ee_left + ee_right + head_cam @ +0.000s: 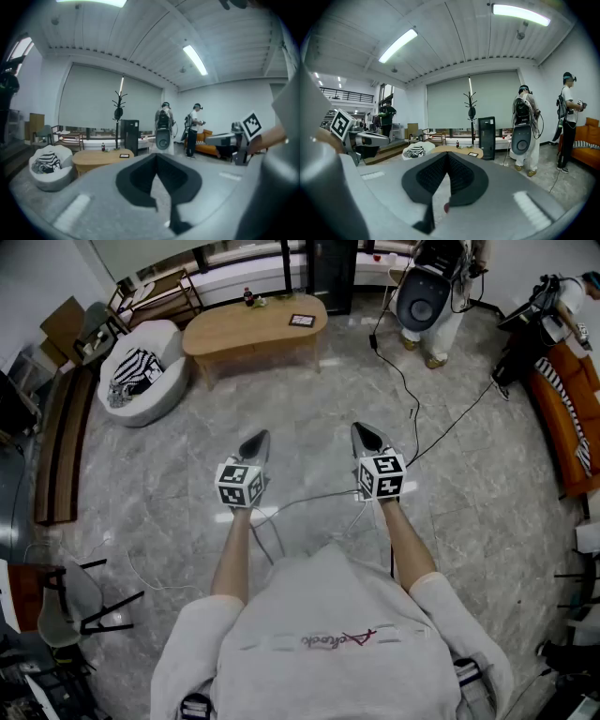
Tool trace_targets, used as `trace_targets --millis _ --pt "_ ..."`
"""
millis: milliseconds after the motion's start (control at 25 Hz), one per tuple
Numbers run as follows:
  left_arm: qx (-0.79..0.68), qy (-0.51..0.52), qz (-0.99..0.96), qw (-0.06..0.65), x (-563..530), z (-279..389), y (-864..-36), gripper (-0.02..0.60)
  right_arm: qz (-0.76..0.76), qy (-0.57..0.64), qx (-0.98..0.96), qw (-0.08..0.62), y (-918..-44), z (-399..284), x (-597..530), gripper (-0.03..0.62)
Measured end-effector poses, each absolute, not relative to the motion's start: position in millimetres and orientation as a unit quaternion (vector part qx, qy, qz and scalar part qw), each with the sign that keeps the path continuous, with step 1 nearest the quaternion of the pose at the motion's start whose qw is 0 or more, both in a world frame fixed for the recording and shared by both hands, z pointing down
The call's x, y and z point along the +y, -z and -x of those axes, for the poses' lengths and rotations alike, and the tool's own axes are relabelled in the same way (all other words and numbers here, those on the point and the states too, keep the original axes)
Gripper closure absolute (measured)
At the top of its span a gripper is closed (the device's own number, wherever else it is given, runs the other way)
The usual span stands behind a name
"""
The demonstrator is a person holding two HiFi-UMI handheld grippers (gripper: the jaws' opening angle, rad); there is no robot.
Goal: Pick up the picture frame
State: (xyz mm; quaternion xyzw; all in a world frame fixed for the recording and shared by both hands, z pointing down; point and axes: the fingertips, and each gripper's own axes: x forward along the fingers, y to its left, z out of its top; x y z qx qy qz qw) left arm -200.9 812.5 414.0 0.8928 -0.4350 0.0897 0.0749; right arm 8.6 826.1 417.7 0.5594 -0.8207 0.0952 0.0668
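The picture frame is a small dark frame lying flat near the right end of a long wooden coffee table across the room. In the left gripper view the picture frame shows far off on the table; in the right gripper view the picture frame is just as distant. My left gripper and right gripper are held side by side over the marble floor, well short of the table. Both point toward it, jaws shut with nothing between them.
A white beanbag chair with a striped cloth sits left of the table. A person with equipment stands at the back right, and black cables run across the floor. An orange sofa lines the right wall. A bottle stands on the table.
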Motion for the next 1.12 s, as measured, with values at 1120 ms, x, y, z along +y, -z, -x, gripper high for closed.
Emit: trace_targets --millis 1120 --pt "-0.455 -0.098 -0.881 0.080 810.6 137.7 -427.8 0.580 -0.533 -0.096 -0.838 0.071 -432.0 -68.3 815.2 0.588"
